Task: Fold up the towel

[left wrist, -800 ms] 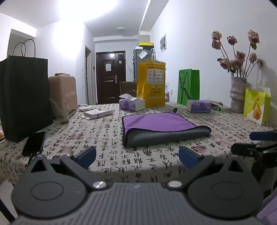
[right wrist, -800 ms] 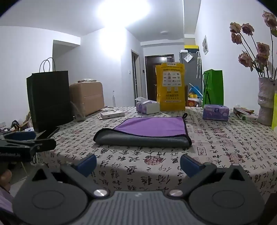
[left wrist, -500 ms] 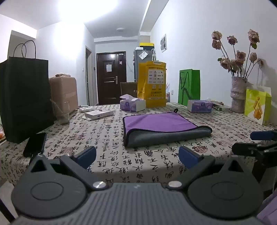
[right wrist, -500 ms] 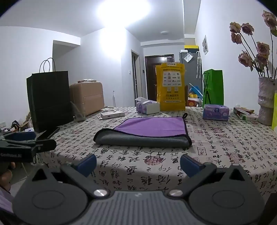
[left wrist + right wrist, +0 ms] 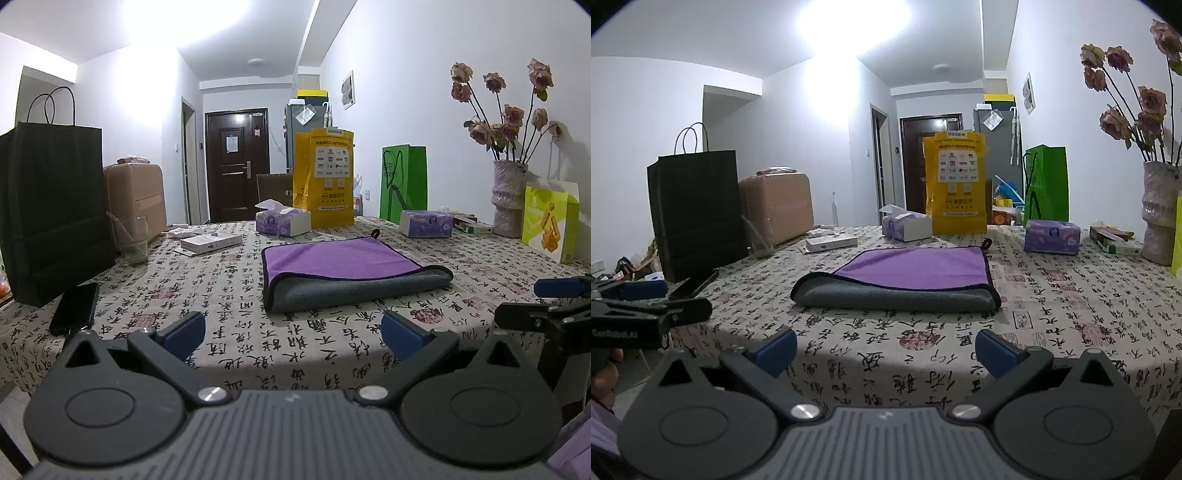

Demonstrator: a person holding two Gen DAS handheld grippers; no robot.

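Taking the towel (image 5: 351, 269) as the landmark and reading leftward first: well off to its left stand a black paper bag (image 5: 51, 206) and a drinking glass (image 5: 131, 242), with a dark phone (image 5: 75, 308) lying flat nearer the desk (image 5: 229, 295) edge. The towel itself lies near the middle of the patterned cloth, already doubled over once, purple face up and the grey underside showing along the rounded fold that faces the cameras; a small hanging loop sits at its far corner. Behind it are a tissue box (image 5: 282, 221) and a yellow bag (image 5: 323, 177); to its right, a second tissue box (image 5: 424, 223), a green bag (image 5: 404, 182) and a vase of dried roses (image 5: 508, 199).

The left hand-held gripper (image 5: 293, 330) hovers off the near edge of the desk, its blue fingers spread wide and holding nothing. The right hand-held gripper (image 5: 886, 349) sits likewise short of the towel, fingers spread and empty.

My reading is that one fold is made and both tools sit back between folds, or the job is nearly finished. If a second fold is wanted, each gripper would need to travel forward to one short side, pinch both layers at its corners, and carry that edge across.
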